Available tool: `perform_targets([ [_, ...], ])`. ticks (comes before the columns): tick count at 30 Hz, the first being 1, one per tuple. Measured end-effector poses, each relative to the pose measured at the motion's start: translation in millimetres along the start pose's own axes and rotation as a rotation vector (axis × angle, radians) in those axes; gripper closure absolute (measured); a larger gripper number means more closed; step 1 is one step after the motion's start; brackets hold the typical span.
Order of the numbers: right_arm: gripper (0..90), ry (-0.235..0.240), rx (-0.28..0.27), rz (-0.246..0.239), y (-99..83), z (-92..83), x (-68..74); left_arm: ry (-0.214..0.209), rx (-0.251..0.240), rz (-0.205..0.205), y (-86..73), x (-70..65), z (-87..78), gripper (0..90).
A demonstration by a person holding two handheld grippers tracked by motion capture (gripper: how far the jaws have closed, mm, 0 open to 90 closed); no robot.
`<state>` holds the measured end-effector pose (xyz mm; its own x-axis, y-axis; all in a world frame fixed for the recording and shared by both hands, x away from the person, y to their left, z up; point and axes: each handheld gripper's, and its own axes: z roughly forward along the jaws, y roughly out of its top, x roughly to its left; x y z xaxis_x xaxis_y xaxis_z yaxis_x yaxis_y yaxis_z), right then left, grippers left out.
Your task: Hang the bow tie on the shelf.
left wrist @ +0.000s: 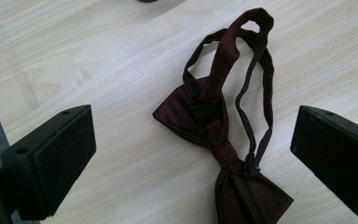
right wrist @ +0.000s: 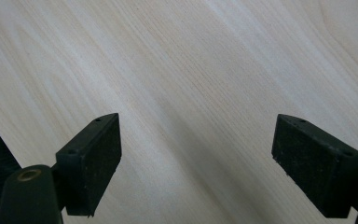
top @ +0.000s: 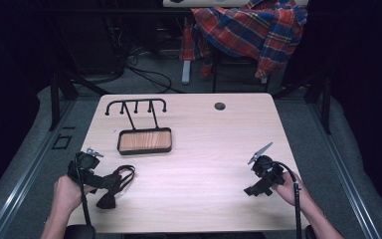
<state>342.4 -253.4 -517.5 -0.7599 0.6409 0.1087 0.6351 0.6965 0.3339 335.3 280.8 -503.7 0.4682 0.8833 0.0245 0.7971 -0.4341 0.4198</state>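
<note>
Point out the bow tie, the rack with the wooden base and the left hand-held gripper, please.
bow tie (left wrist: 200,114): left gripper view, on the upper wing by the knot.
rack (top: 144,141): high view, on its wooden base.
left hand-held gripper (left wrist: 193,154): left gripper view, midway between its open jaws.

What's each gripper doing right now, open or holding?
Left gripper: open, jaws straddling the dark red bow tie, not gripping it.
Right gripper: open, nothing between the jaws, bare table below.

The dark red bow tie (left wrist: 214,135) lies flat on the table, at seven o'clock, its thin strap looped out toward one o'clock.
</note>
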Motion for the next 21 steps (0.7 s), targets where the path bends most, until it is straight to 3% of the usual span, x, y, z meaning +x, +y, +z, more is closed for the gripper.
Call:
perform_targets([
  [3, 15.7, -0.005, 0.007, -0.004, 0.3, -0.2, -0.3, 0.003, 0.002, 0.003, 0.9, 0.6, 0.8, 0.3],
  [5, 15.6, -0.007, 0.016, -0.022, 2.0, 0.2, 1.1, -0.008, -0.013, -0.007, 1.1, 2.2, -0.7, 0.2],
  [6, 15.7, 0.006, -0.002, -0.004, 2.1, 2.9, 2.6, -0.017, -0.035, -0.017, 2.0, 5.1, -1.7, 0.3],
  [10, 15.8, -0.005, 0.030, -0.024, 4.4, 4.9, 2.8, -0.020, -0.043, -0.015, 3.0, 7.8, -1.8, 0.3],
  [21, 16.0, -0.011, 0.052, -0.006, 6.2, 10.0, 0.1, -0.042, -0.060, -0.031, 4.9, 18.0, -0.3, 0.2],
])
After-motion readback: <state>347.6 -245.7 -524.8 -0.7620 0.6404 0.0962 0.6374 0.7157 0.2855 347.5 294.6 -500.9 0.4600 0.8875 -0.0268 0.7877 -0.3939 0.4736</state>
